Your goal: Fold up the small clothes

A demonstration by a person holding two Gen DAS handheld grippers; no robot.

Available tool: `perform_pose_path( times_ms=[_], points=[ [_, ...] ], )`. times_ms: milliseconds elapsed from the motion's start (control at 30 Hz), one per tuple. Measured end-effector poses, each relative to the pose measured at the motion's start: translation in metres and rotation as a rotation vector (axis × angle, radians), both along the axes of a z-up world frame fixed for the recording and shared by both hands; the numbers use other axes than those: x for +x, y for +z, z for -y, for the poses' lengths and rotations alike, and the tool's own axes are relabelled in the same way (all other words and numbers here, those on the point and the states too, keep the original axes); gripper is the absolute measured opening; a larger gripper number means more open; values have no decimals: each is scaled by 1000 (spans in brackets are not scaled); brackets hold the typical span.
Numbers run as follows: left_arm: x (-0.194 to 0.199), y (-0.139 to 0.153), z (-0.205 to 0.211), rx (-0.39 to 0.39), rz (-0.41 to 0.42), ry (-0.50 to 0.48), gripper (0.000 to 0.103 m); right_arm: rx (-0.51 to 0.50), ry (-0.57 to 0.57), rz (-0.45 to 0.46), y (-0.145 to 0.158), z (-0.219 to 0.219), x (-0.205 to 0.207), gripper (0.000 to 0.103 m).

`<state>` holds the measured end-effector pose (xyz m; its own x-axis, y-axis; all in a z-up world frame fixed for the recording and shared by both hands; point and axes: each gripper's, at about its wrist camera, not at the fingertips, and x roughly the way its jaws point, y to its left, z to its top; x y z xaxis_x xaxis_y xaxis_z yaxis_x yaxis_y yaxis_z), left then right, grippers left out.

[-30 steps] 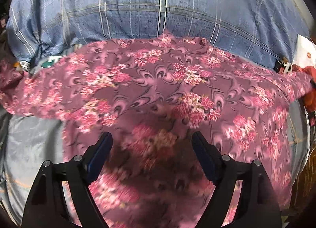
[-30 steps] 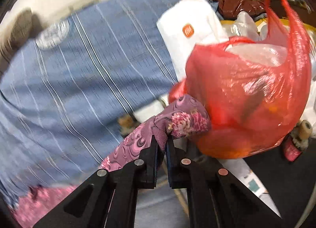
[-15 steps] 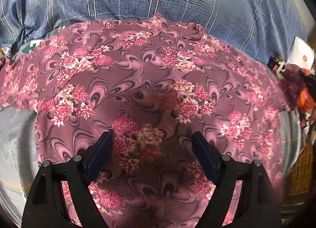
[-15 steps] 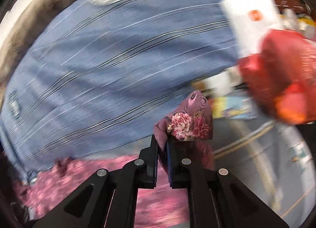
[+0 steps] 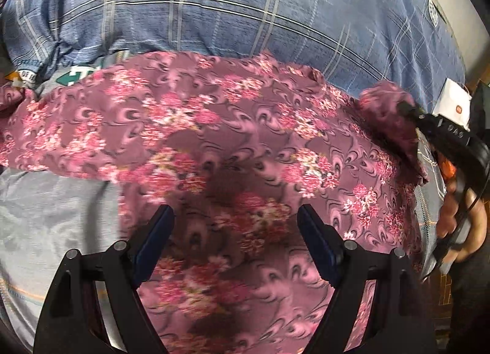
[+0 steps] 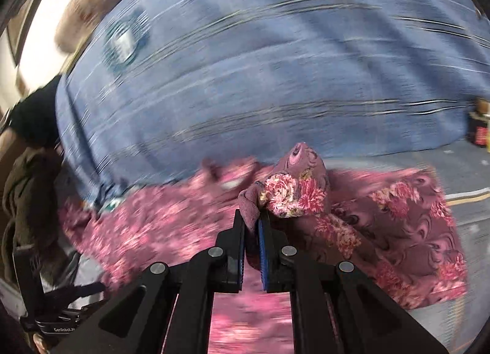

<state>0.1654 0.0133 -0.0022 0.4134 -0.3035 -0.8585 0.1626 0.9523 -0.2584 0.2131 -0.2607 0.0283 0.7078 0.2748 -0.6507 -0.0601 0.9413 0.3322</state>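
A mauve garment with pink flowers (image 5: pixel 232 145) lies spread on a grey sheet in front of a blue plaid cover. My left gripper (image 5: pixel 235 222) is open and hovers over the near part of the garment, holding nothing. My right gripper (image 6: pixel 251 216) is shut on the garment's right corner (image 6: pixel 294 182) and holds that corner lifted over the cloth. It shows at the right in the left wrist view (image 5: pixel 407 108), with the folded flap (image 6: pixel 407 225) beside it.
A blue plaid cover (image 5: pixel 245 7) bulges behind the garment. A grey sheet (image 5: pixel 52 200) lies under it at the left. A white box (image 5: pixel 453 102) sits at the far right. A small dark bottle (image 6: pixel 479 127) stands at the right edge.
My right gripper has carried the garment's corner leftward, away from the red bag and over the garment. My left gripper stays open above the cloth, slightly shifted.
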Motion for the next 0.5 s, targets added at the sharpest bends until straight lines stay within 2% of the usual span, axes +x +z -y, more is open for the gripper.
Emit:
perform_pose_path(
  times_ms=[133, 233, 267, 400, 500],
  points=[
    [-3, 2, -26, -15, 6, 33, 83, -14, 92, -17, -10, -63, 1, 8],
    [-3, 0, -42, -44, -6, 70, 83, -11, 148, -62, -25, -108, 0, 21],
    [-4, -1, -46, -54, -13, 80, 83, -1, 173, -93, -35, -123, -2, 28],
    [-7, -4, -49, -73, -30, 87, 83, 68, 263, -227, -64, -148, -18, 29],
    [-5, -5, -34, -88, -38, 52, 83, 97, 259, -188, -60, -130, -47, 29]
  ],
)
